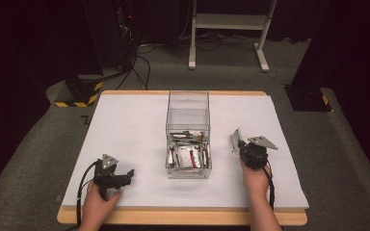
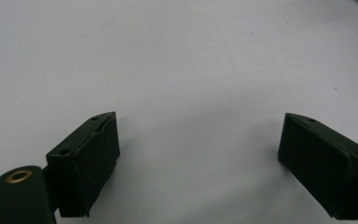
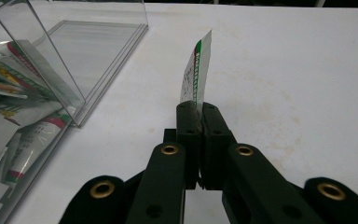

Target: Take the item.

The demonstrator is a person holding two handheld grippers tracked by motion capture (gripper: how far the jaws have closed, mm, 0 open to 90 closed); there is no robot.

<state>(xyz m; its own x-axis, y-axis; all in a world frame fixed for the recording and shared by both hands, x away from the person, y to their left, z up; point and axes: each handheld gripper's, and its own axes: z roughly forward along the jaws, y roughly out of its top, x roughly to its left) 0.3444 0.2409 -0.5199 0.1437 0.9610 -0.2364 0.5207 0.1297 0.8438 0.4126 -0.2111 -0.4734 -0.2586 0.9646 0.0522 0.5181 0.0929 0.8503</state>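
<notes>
Right gripper view shows a thin sachet [image 3: 196,74] with red and green print pinched upright in the right hand-held gripper [image 3: 199,109], just right of a clear box [image 1: 188,134] of similar sachets mid-tabletop [image 1: 125,125]. At the near left edge, the left hand-held gripper [image 2: 198,154] rests empty, jaws wide apart.

We can read no text anywhere. The packet [image 3: 196,70] pinched in the right gripper [image 3: 198,108] carries small print beside a red and green stripe, but it is too fine and edge-on for us to make out. The packets [image 1: 189,156] in the clear box [image 1: 188,103] show printing equally too small to read.
</notes>
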